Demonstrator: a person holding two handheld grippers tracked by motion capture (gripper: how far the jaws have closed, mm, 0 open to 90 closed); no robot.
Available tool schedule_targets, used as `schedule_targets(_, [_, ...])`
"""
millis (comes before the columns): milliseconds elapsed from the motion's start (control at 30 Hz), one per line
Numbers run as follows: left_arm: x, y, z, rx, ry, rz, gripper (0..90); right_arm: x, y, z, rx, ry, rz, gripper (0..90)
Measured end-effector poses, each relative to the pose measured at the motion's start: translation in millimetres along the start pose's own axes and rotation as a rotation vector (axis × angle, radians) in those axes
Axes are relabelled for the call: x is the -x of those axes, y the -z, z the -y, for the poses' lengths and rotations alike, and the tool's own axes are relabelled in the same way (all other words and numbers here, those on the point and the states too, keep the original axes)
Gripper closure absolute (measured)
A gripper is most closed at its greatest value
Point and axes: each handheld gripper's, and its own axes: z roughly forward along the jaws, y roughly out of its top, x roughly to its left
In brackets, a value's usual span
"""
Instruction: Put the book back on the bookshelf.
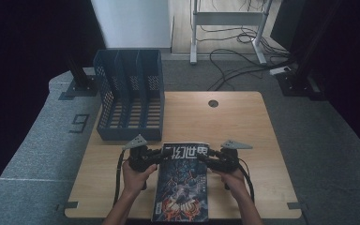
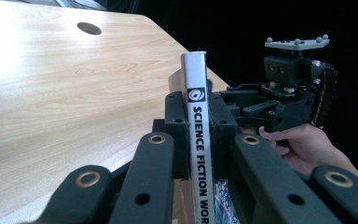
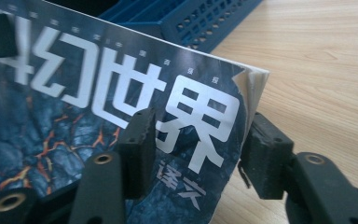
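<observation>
A magazine (image 1: 180, 183) with a dark blue cover and large white characters lies at the table's front edge, between my hands. In the left gripper view its white spine (image 2: 199, 154), printed "SCIENCE FICTION", stands upright with my left gripper (image 2: 198, 116) shut on it. In the high view the left gripper (image 1: 166, 153) is at the magazine's upper left corner. My right gripper (image 1: 201, 157) is at its upper right corner. In the right gripper view the magazine's cover (image 3: 98, 107) passes between the jaws of the right gripper (image 3: 200, 133), which stand apart, one finger over the cover and one beside the page edge.
A blue slotted file rack (image 1: 130, 93) stands at the table's back left, close behind the magazine; its perforated wall (image 3: 205, 18) is just beyond the right gripper. The wooden table (image 1: 243, 126) has a round cable hole (image 1: 213, 103) near its far edge. Cables lie on the floor behind.
</observation>
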Motion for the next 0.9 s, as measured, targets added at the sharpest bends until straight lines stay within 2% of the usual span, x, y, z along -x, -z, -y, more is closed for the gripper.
schedule_targets(67, [1.8, -0.1, -0.6, 0.0, -0.006, 0.0, 82.0, -2.2, -0.4, -1.4, -0.005, -0.004, 0.023, 43.3])
schedule_targets(267, [3.1, -1.6, -0.4, -0.005, -0.016, -0.001, 82.0, -4.5, -6.6, -2.6, -0.037, -0.073, 0.048, 35.1])
schedule_targets(400, [4.5, 0.7, -1.7, 0.0, -0.024, 0.001, 82.0, -9.6, -12.2, -7.3, -0.053, -0.096, 0.061, 31.1])
schedule_targets(533, [6.7, 6.6, -6.5, 0.012, -0.037, 0.0, 82.2, -10.2, -15.3, -14.3, -0.031, -0.123, 0.036, 32.4])
schedule_targets(633, [8.9, 9.5, -9.6, 0.018, -0.044, 0.006, 82.2, -11.4, -16.1, -21.7, -0.023, -0.124, 0.023, 32.4])
schedule_targets(667, [12.4, 12.2, -12.9, 0.028, -0.057, 0.001, 82.2, -15.9, -15.0, -33.2, -0.004, -0.103, 0.009, 33.7])
schedule_targets(767, [16.0, 15.0, -15.9, 0.04, -0.077, -0.014, 82.2, -24.9, -11.5, -48.2, 0.018, -0.067, 0.0, 33.9])
schedule_targets(800, [18.9, 18.9, -18.1, 0.063, -0.094, -0.028, 82.2, -29.0, -9.4, -53.7, 0.026, -0.051, -0.001, 34.0])
schedule_targets(833, [20.6, 21.3, -18.4, 0.084, -0.103, -0.036, 82.3, -30.9, -8.3, -55.9, 0.032, -0.041, 0.006, 34.0])
schedule_targets(900, [22.7, 24.9, -18.9, 0.096, -0.118, -0.039, 82.4, -32.9, -5.2, -57.7, 0.045, -0.024, 0.04, 34.0])
